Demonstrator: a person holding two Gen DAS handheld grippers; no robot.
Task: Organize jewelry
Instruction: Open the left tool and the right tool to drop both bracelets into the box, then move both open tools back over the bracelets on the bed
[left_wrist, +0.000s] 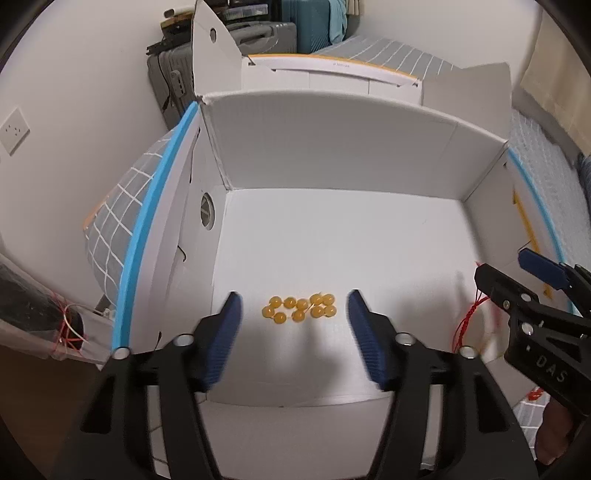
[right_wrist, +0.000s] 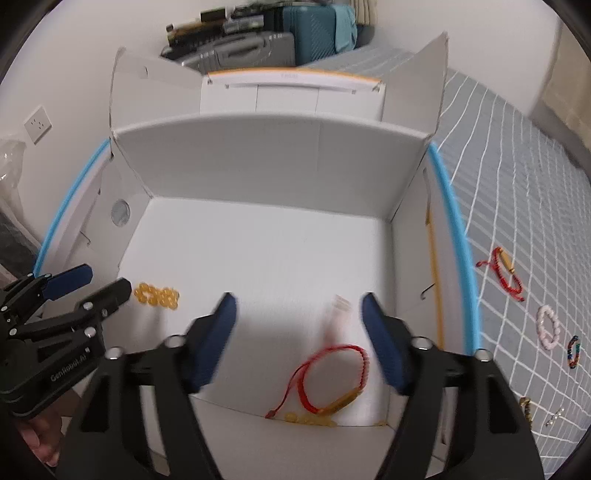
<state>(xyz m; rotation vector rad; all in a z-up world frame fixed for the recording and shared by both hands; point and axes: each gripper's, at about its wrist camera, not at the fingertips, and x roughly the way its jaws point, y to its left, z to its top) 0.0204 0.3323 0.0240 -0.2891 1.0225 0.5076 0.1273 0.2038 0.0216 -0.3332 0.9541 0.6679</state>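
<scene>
Both claws tilted down, spread.

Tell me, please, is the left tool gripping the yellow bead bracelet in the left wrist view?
No, the yellow bead bracelet lies on the white box floor between the open pads of the left tool, touching neither.
</scene>
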